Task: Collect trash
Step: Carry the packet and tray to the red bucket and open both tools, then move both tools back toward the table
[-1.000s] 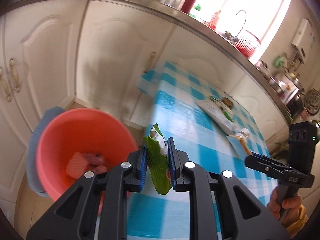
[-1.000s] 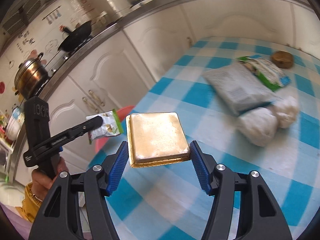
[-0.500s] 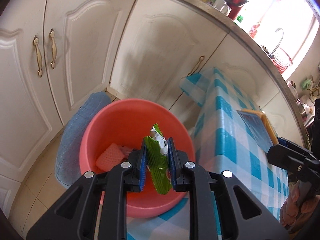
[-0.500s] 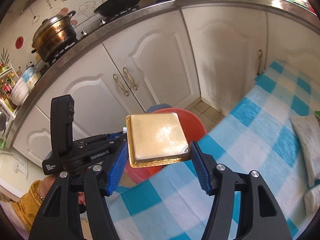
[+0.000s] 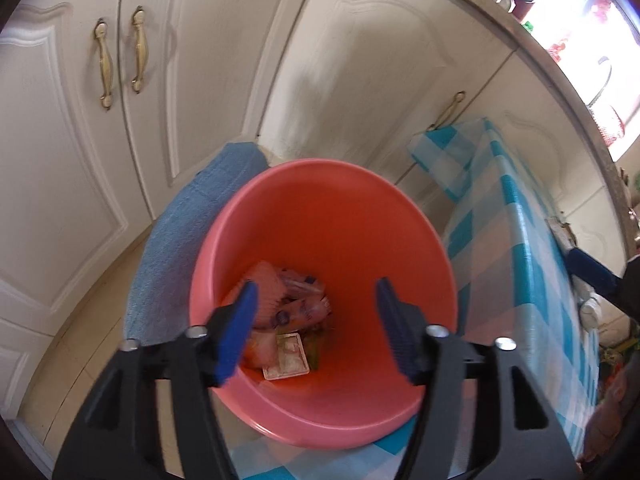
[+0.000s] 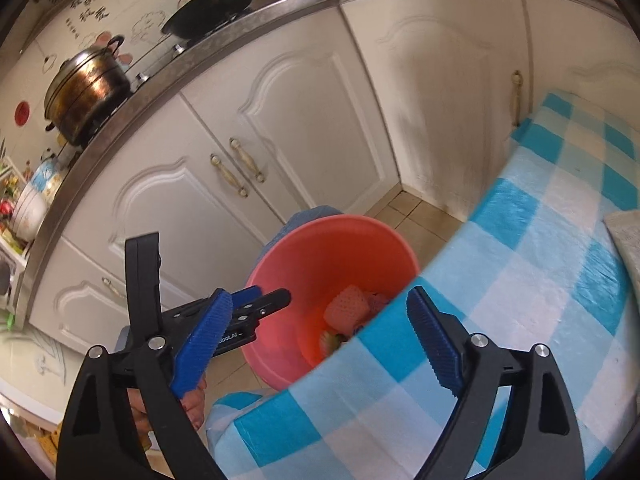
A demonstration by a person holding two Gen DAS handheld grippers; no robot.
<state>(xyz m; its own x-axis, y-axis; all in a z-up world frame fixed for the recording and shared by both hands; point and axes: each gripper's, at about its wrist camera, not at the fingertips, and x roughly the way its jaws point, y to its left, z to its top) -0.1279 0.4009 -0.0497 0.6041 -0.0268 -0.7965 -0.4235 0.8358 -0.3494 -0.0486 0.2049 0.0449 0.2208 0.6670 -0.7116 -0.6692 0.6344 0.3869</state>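
A pink plastic bin (image 5: 332, 216) stands on the floor beside the table; it also shows in the right wrist view (image 6: 320, 252). Inside lie pink wrappers (image 5: 292, 304), the gold square tray (image 5: 288, 356) and a bit of green wrapper (image 5: 314, 354). My left gripper (image 5: 316, 328) is open and empty above the bin's mouth. My right gripper (image 6: 320, 336) is open and empty over the table's edge, next to the bin. The left gripper's fingers (image 6: 256, 308) show over the bin's rim in the right wrist view.
The blue and white checked tablecloth (image 6: 520, 280) covers the table right of the bin. White kitchen cabinets (image 5: 132, 80) stand behind it. A blue mat (image 5: 188, 216) lies under the bin. A white bag's edge (image 6: 624, 240) lies at the table's right.
My left gripper opened and dropped the green wrapper into the bin. My right gripper opened and let go of the gold tray, which now lies in the bin.
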